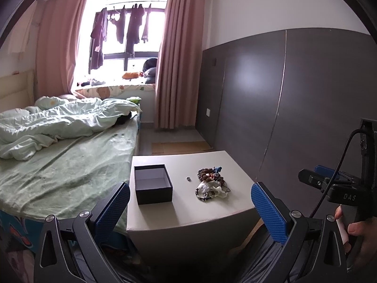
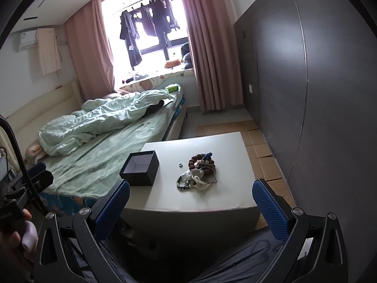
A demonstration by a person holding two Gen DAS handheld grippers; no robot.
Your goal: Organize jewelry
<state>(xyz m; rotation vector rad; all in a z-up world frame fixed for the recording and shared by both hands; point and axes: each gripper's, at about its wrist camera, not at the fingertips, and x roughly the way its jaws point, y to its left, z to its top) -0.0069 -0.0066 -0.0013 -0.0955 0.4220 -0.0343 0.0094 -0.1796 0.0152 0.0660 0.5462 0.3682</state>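
Left wrist view gave me the left hand-held gripper (image 1: 190, 207) spread wide and holding nothing, well short of the white tabletop (image 1: 186, 217). On that tabletop sat an open black box (image 1: 152, 184) with a pale, bare floor, a small metal ring (image 1: 188, 178) lying alone beside it, and further right a tangled pile of jewelry (image 1: 212, 184).

From the right wrist camera, the right hand-held gripper (image 2: 190, 202) was just as wide and just as unloaded, also hanging back from the near edge, with the pile (image 2: 199, 172) roughly ahead of it.

I judged the pile to be light and limp: beaded bracelets of brown and dark beads, some pale cord or cloth, a bit of blue on top. Strands like these sag and drag their neighbours along, so I would have pinched one bracelet at an outer loop, where it lay clear of the rest, and lifted slowly to let the tangle fall away. The beads looked hard and rounded, likely to roll between the pads, so a firm closing across the cord seemed safer than on a single bead. The ring looked the trickiest: tiny, smooth, flat against the surface, easy to flick away.

The only readable writing was "DAS" on the other gripper's body at the right edge of the left wrist view.
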